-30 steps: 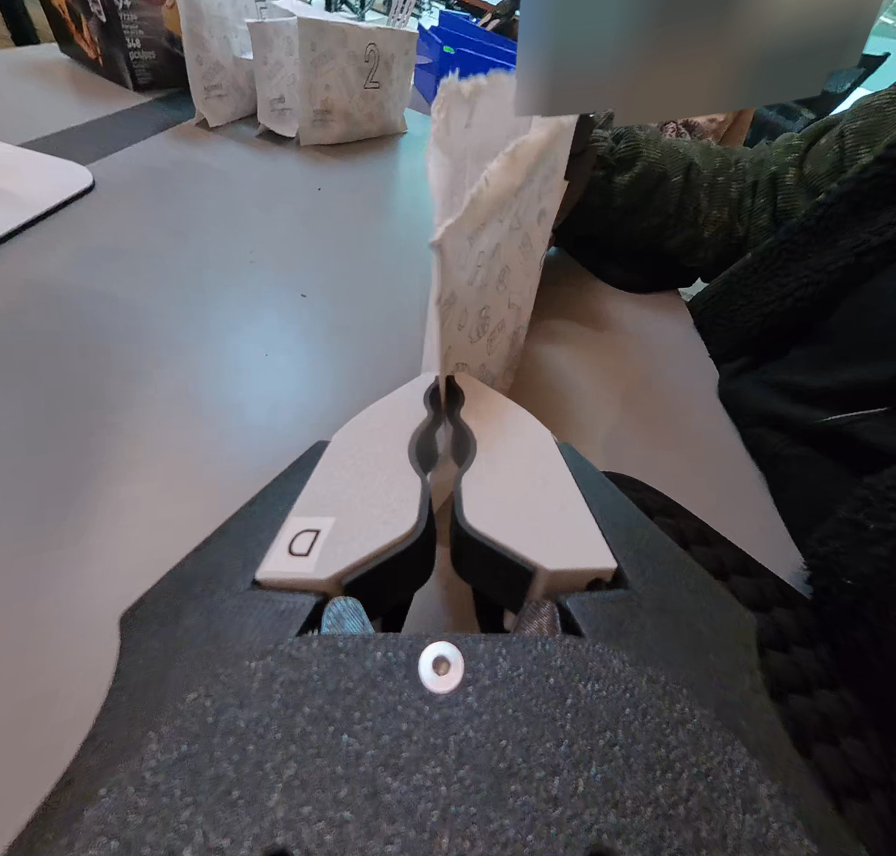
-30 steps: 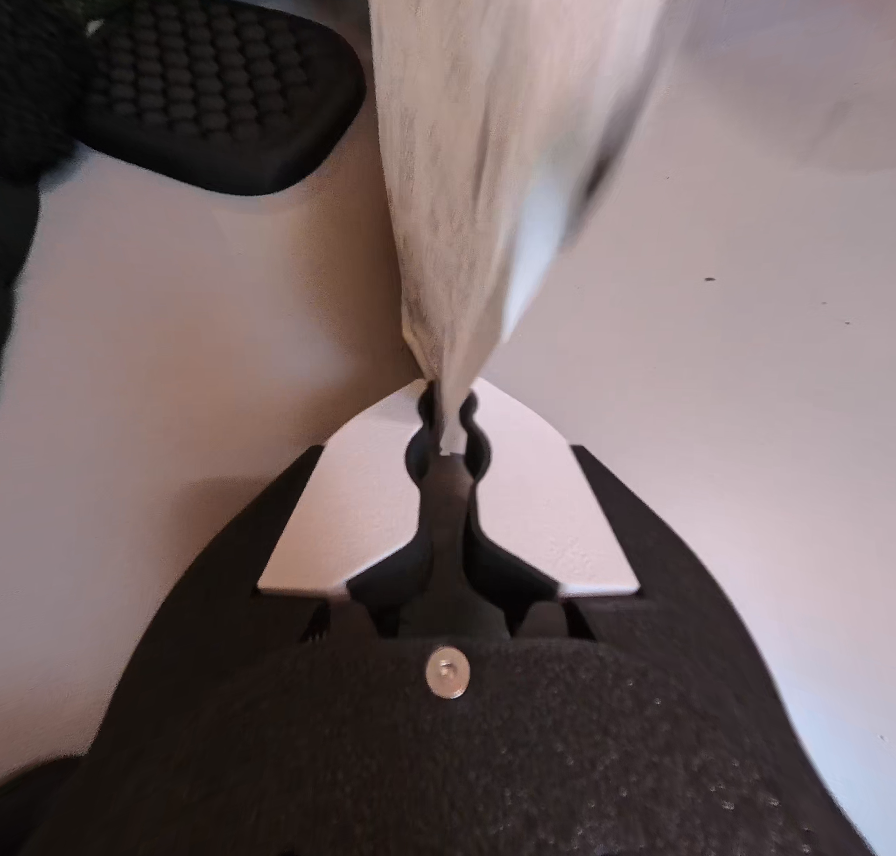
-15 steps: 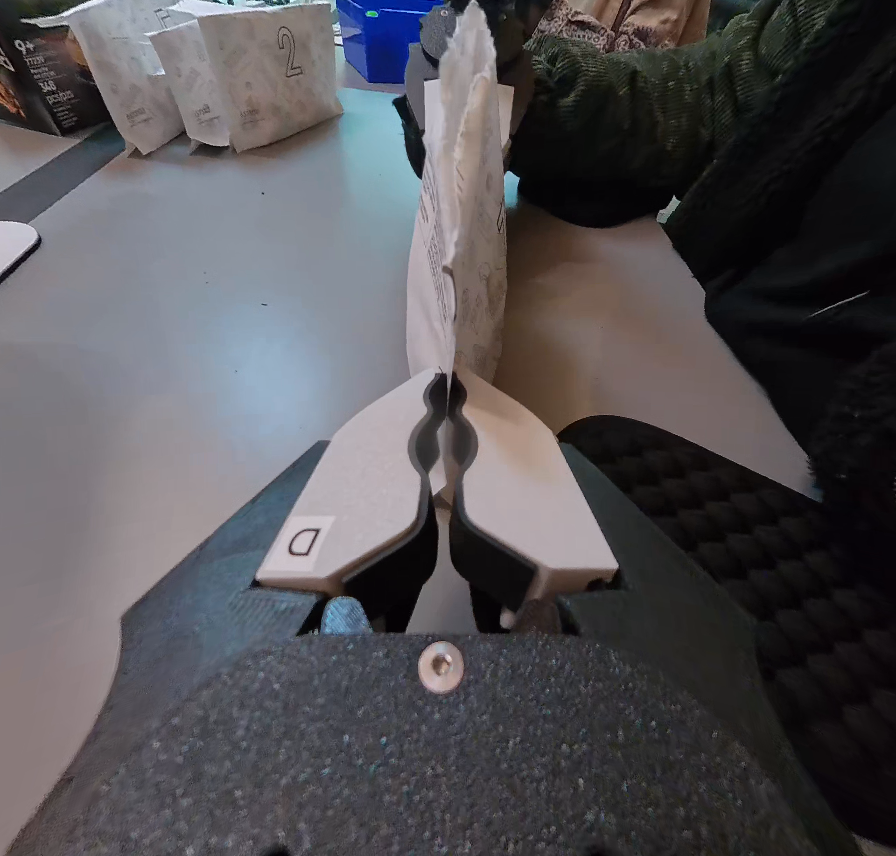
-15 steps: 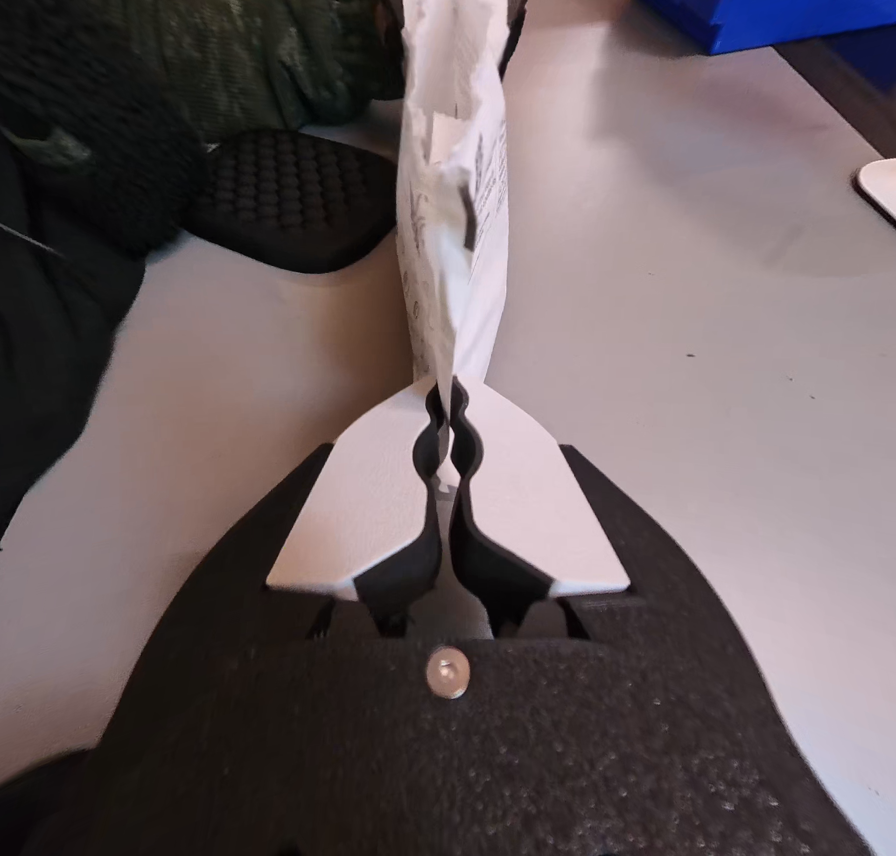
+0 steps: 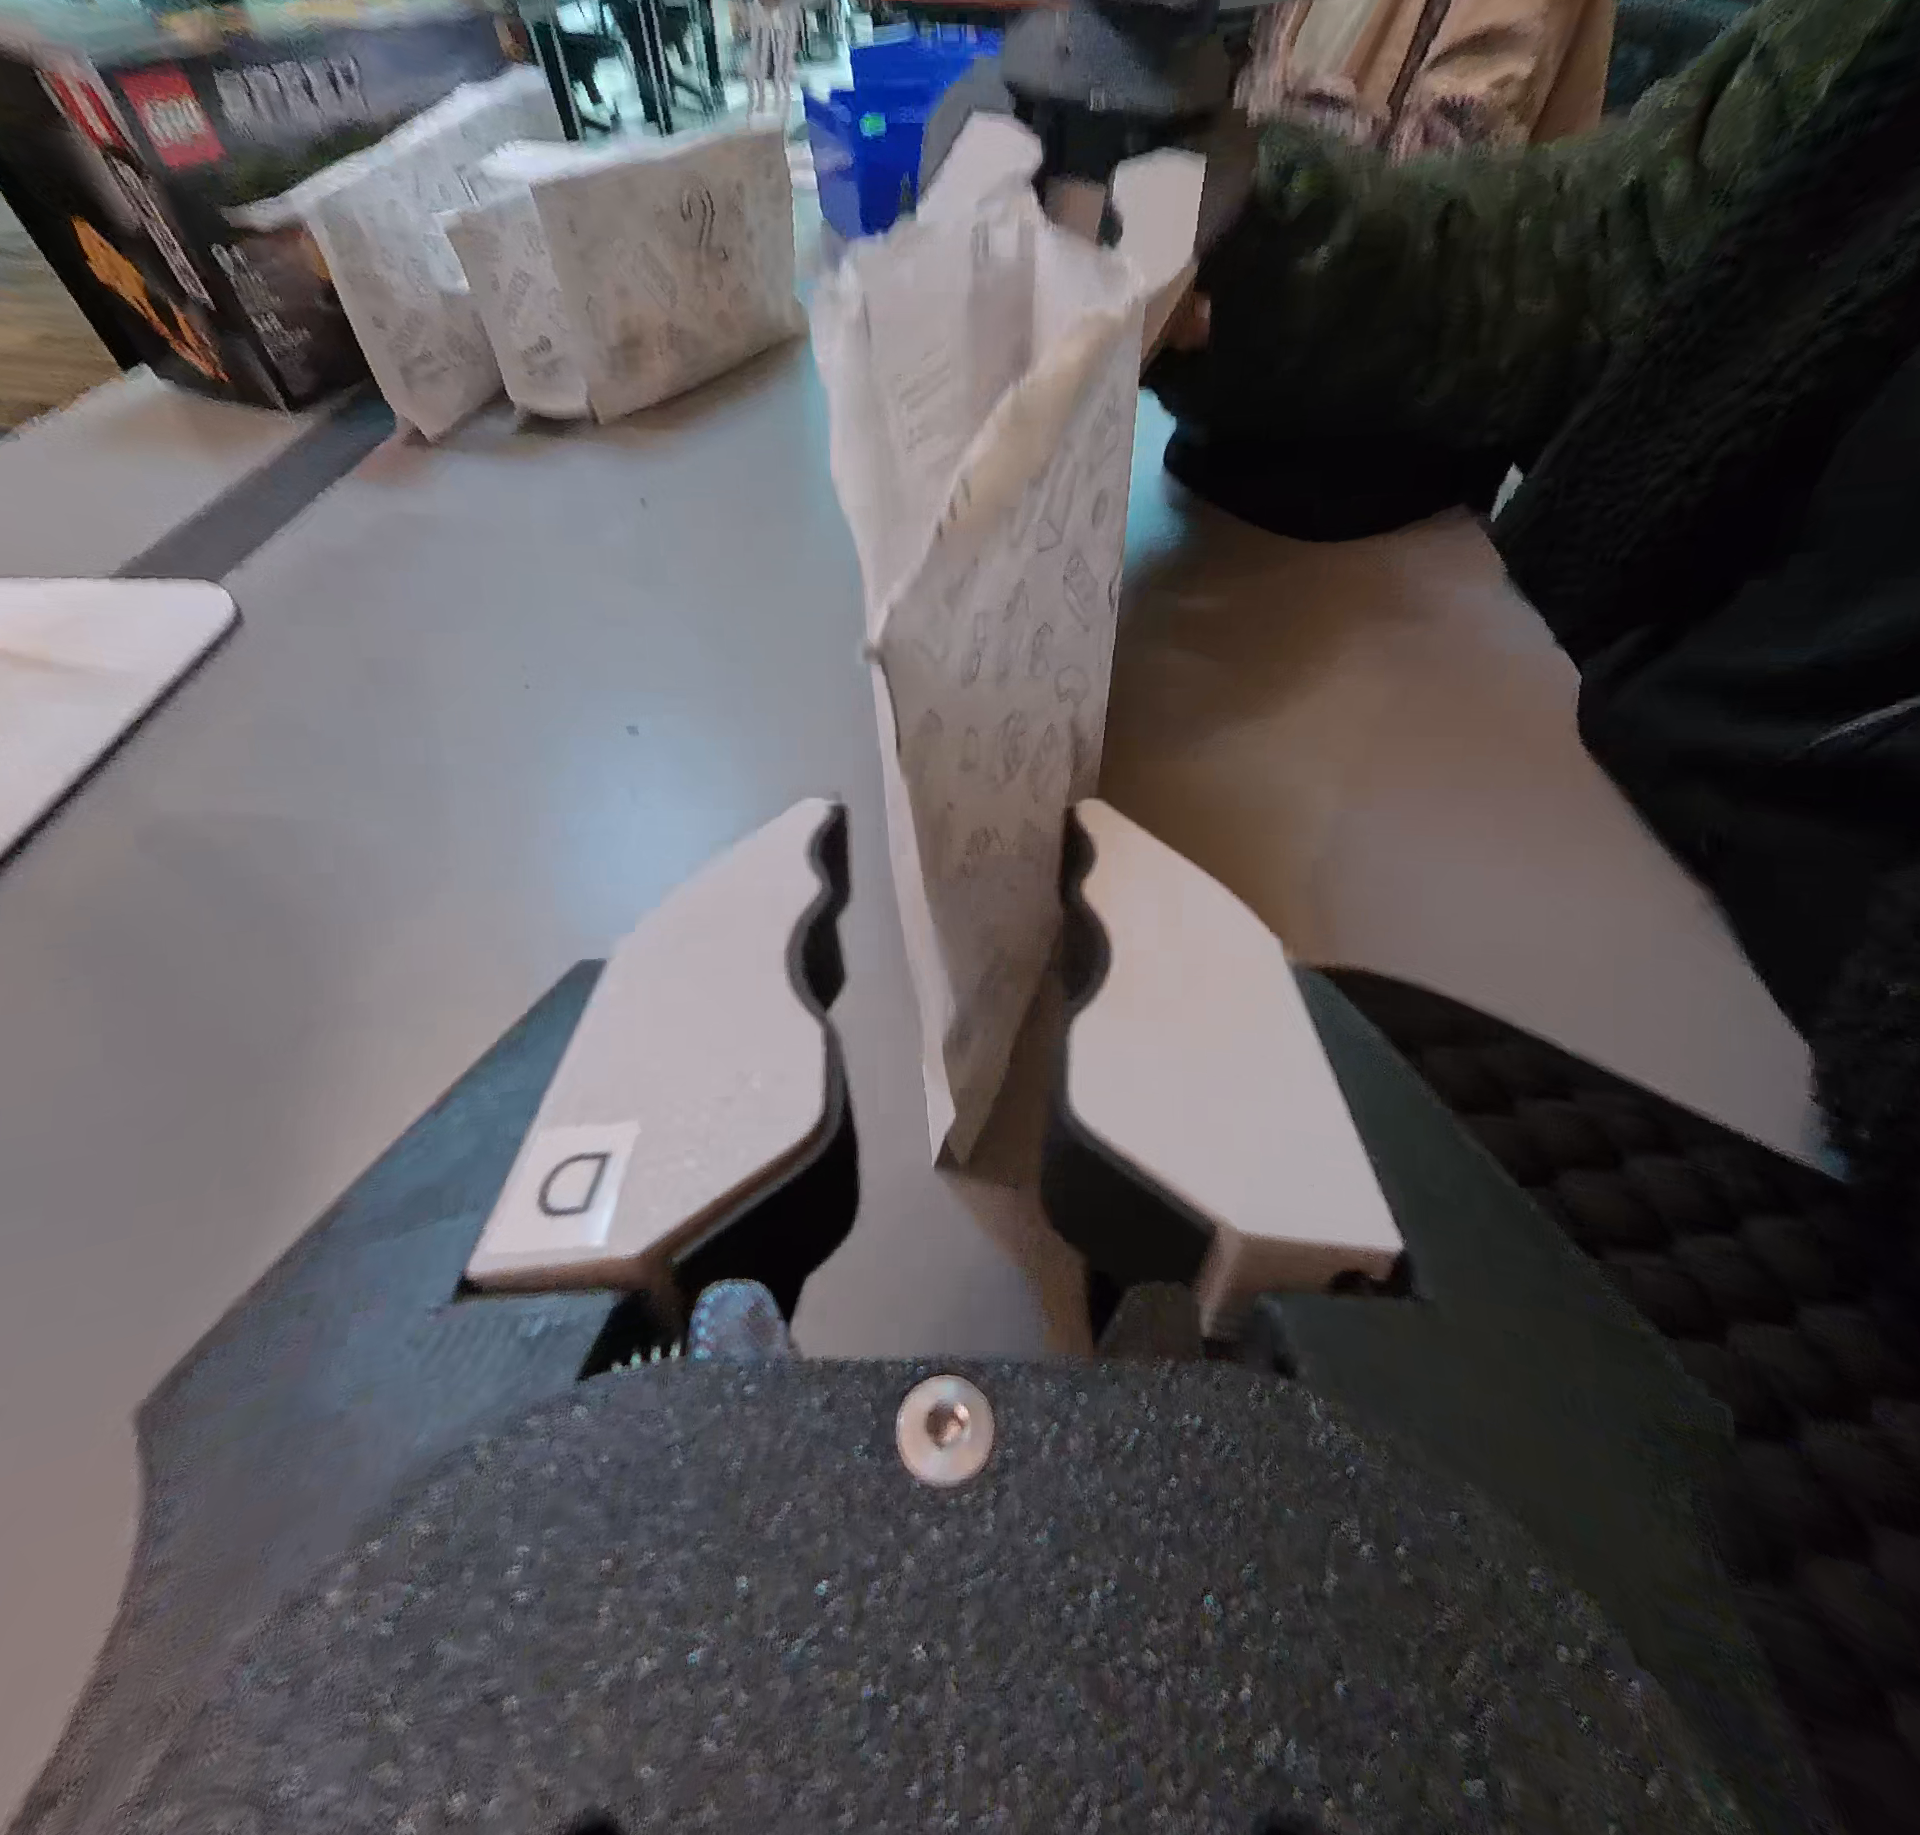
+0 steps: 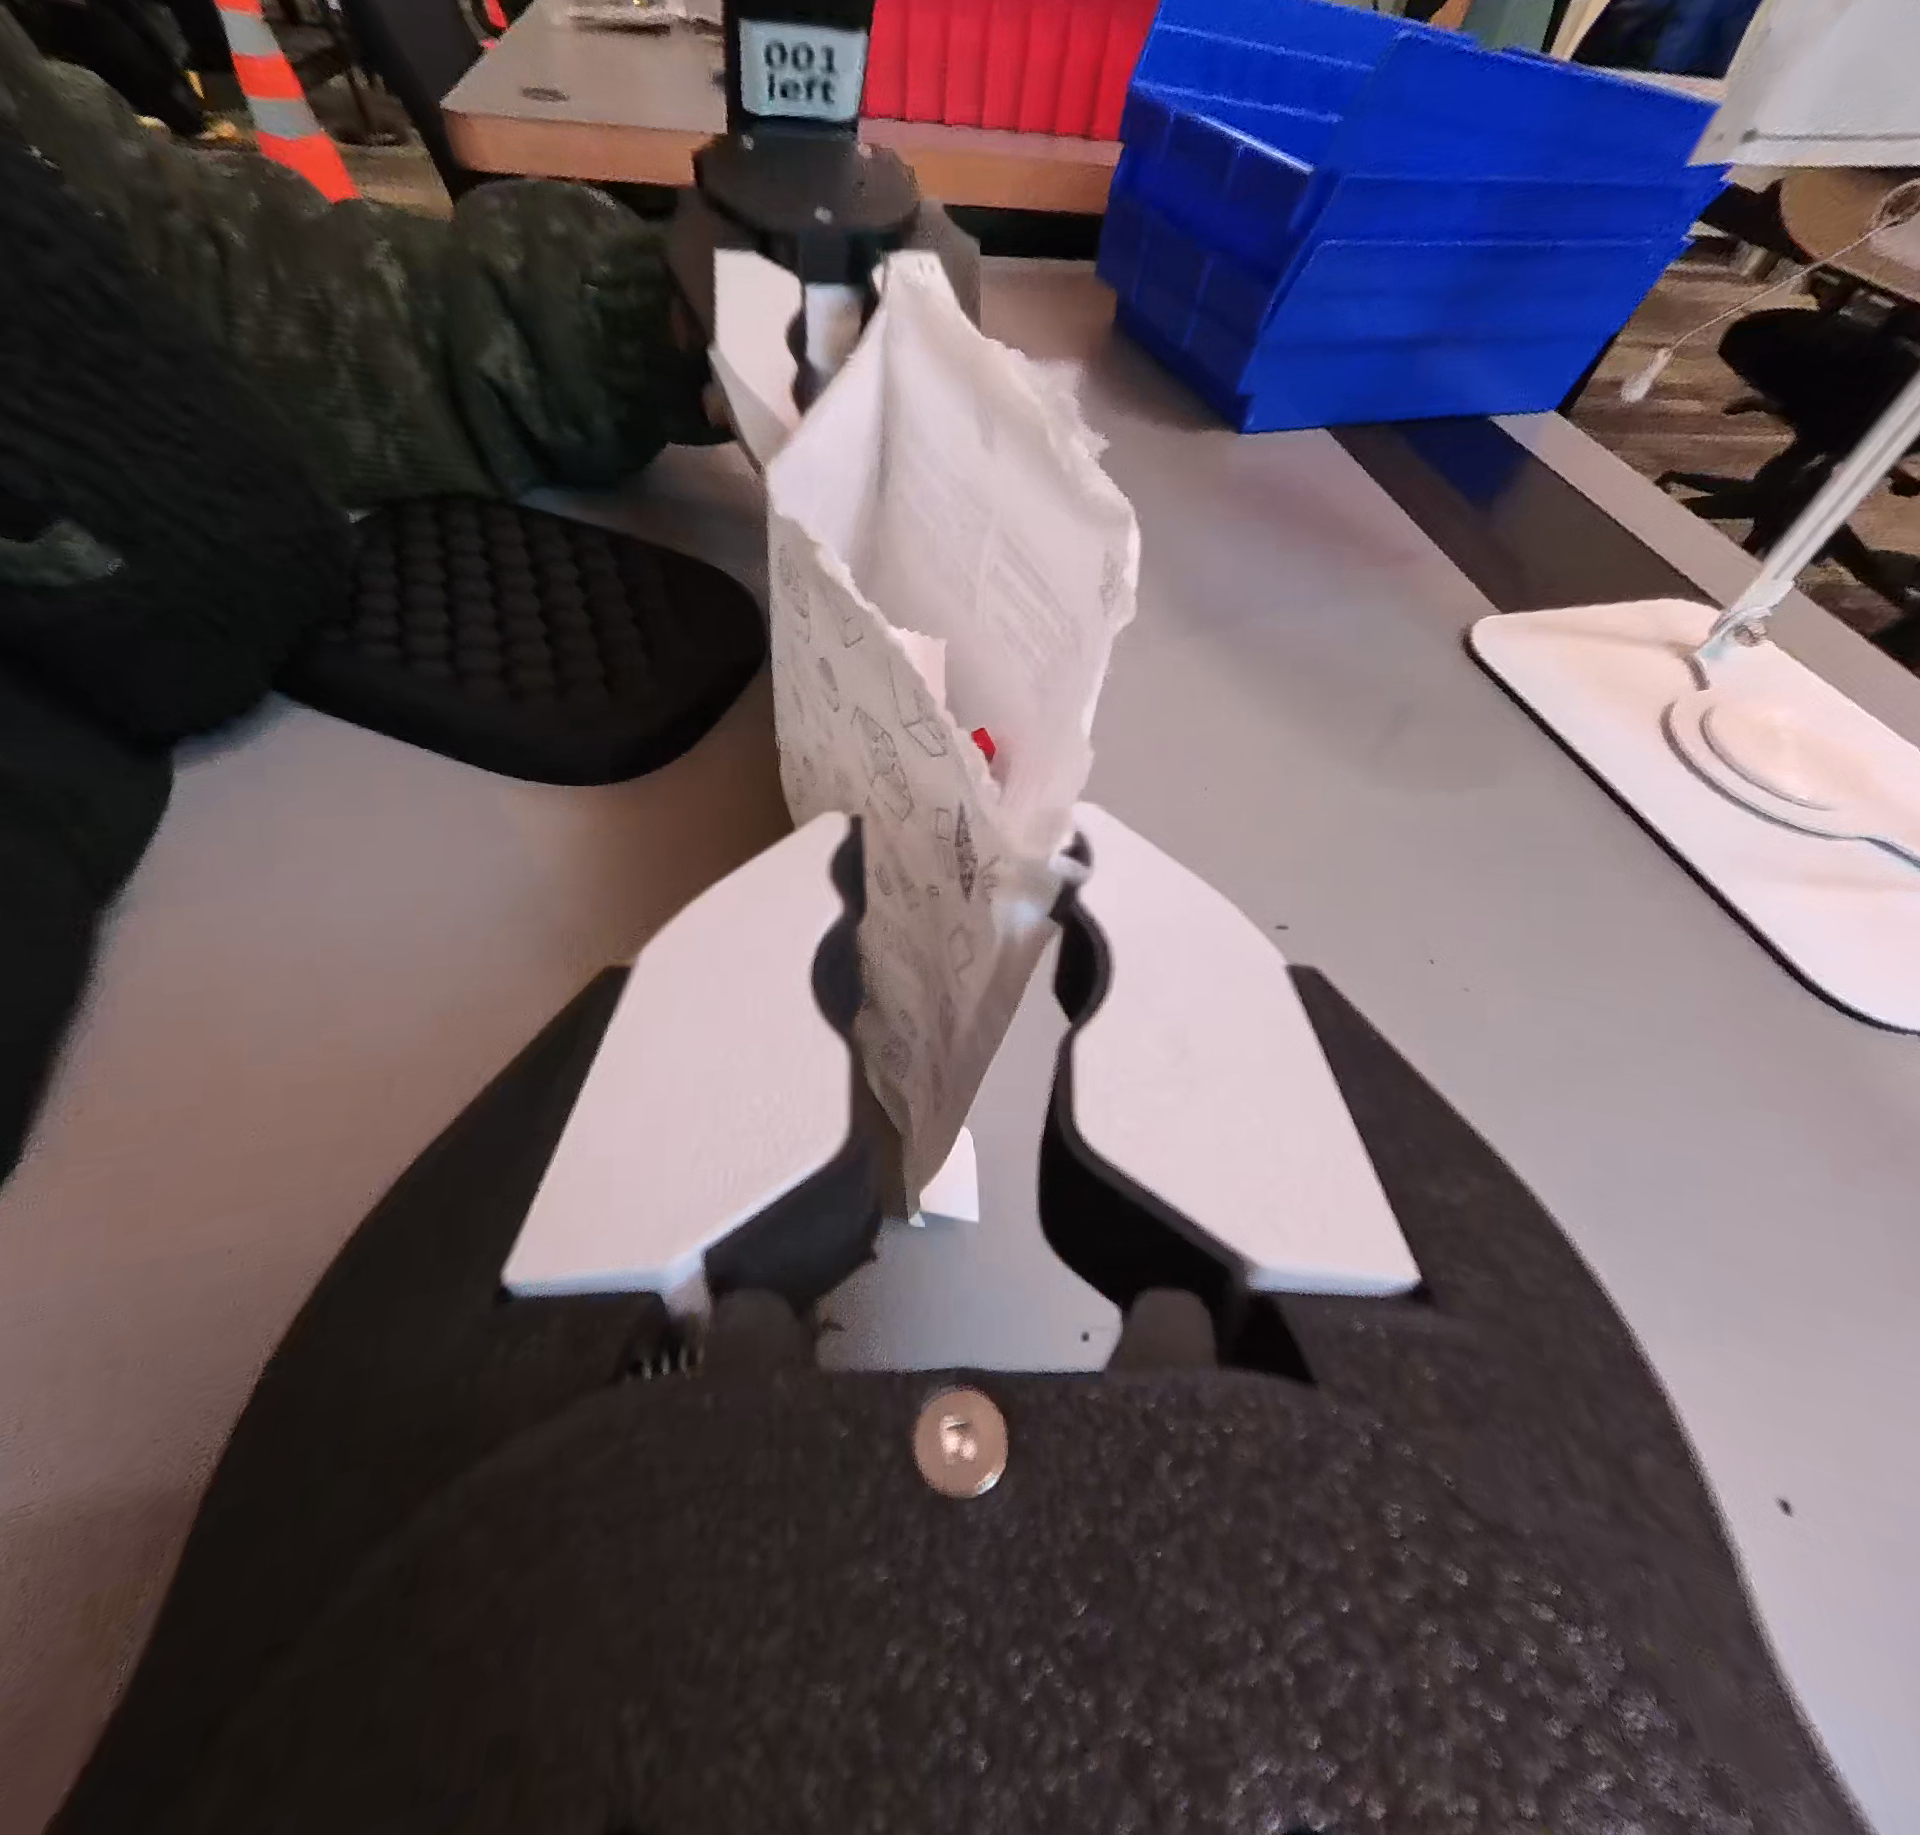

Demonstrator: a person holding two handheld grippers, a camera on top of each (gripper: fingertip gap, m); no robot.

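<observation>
A white printed paper bag [image 5: 987, 642] stands upright on the grey table [image 5: 468, 746], its top torn open. My left gripper [image 5: 954, 819] is open, with the bag's near edge between its white fingers and against the right one. My right gripper [image 6: 964, 835] is open too, with the bag's [image 6: 935, 559] other edge between its fingers. A small red piece [image 6: 982, 743] shows inside the torn opening. Each gripper shows behind the bag in the other's view: the left one [image 6: 821, 331] with its jaws apart, the right one [image 5: 1081, 175] blurred.
Several more printed paper bags [image 5: 644, 299] and a dark box [image 5: 156, 227] stand at the table's far side. Blue bins [image 6: 1382, 227], a red bin [image 6: 997, 40], a white lamp base [image 6: 1714, 767] and a black padded rest [image 6: 520, 642] surround the bag. A person's green sleeve [image 6: 260, 351] lies alongside. Tip to tip, the grippers are about 15 cm apart.
Both grippers were shut on the bag's edges half a second ago; both have now opened. The bag is upright between them, and its torn top gapes wider.
</observation>
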